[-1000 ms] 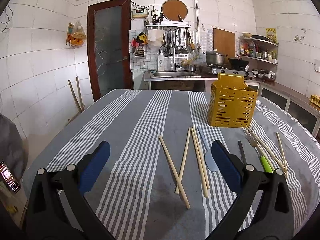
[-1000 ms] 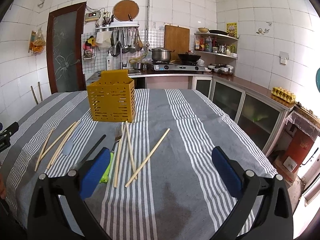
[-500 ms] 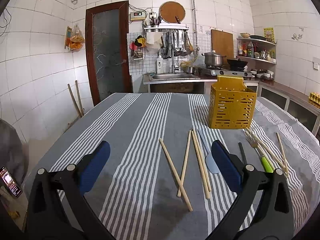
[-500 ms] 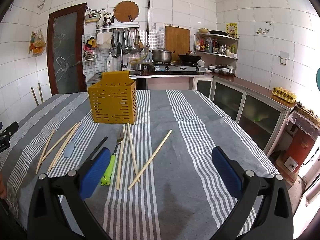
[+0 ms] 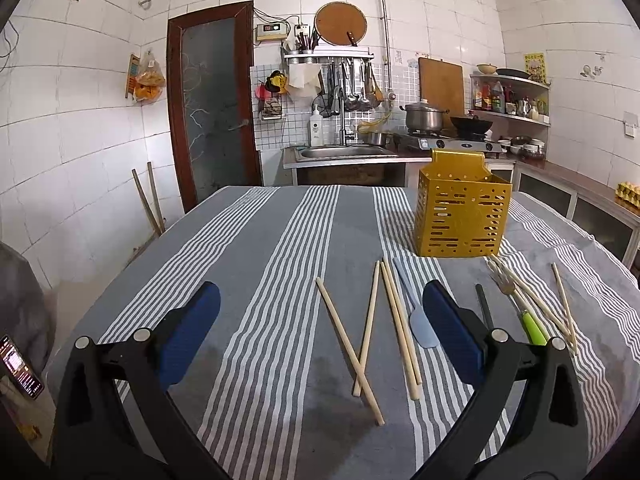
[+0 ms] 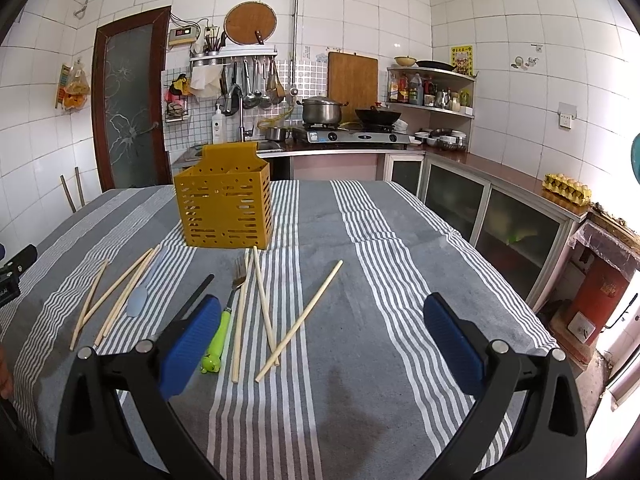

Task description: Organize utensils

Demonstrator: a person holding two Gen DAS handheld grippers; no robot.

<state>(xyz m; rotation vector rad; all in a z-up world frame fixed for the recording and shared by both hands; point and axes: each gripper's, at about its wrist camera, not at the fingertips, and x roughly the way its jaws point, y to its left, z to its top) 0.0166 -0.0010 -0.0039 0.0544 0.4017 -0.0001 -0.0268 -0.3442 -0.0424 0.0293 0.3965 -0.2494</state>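
A yellow perforated utensil basket (image 5: pixel 462 210) (image 6: pixel 225 208) stands upright on the grey striped tablecloth. Before it lie several wooden chopsticks (image 5: pixel 348 344) (image 6: pixel 300 320), a pale blue spatula (image 5: pixel 416 312) (image 6: pixel 138 300), a fork with a green handle (image 5: pixel 528 320) (image 6: pixel 222 330) and a dark stick (image 5: pixel 484 308) (image 6: pixel 196 292). My left gripper (image 5: pixel 320 328) is open above the crossed chopsticks, holding nothing. My right gripper (image 6: pixel 320 336) is open over the right-hand chopsticks, with nothing between its fingers.
The table (image 6: pixel 400 240) drops off at its right edge beside low cabinets (image 6: pixel 500 224). A sink counter and stove (image 5: pixel 348 156) stand behind the table's far end. A phone (image 5: pixel 20 364) shows at the left edge. The other gripper's tip (image 6: pixel 16 268) shows at the left.
Both grippers have lowered a little and tilted up, so the utensils sit lower in each view. Nothing on the table has moved and both grippers stay open.
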